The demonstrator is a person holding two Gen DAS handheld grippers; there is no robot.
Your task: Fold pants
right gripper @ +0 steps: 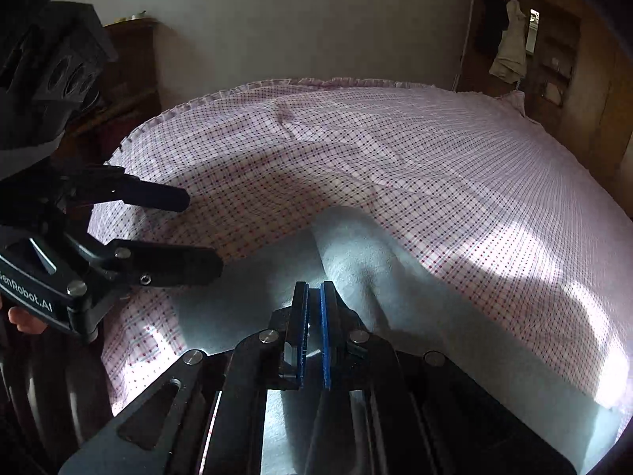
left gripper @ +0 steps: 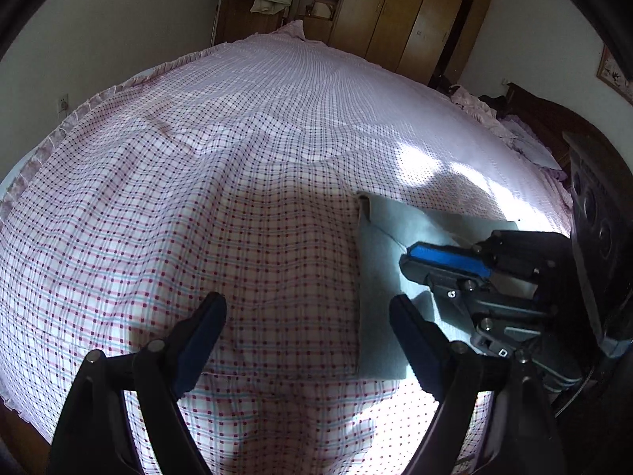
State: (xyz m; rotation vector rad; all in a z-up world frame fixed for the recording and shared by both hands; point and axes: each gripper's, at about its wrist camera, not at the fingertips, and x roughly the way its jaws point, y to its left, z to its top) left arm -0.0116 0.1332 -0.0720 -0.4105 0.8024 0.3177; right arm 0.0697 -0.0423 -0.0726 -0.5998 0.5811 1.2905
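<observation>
pants (right gripper: 368, 253) lie folded on bed (left gripper: 198, 178) | right tool (right gripper: 314, 301) together, empty | left tool (left gripper: 306, 328) apart beside them — likely ready to grip an edge

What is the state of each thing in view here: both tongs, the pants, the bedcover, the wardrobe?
left tongs: open, nothing between the fingers, over the bedcover.
right tongs: shut, over the pants; whether cloth is pinched cannot be told.
pants: pale grey-blue, lying on the bed, partly folded, one fold raised.
bedcover: checked, spread over the bed, lightly wrinkled.
wardrobe: doors closed.
</observation>
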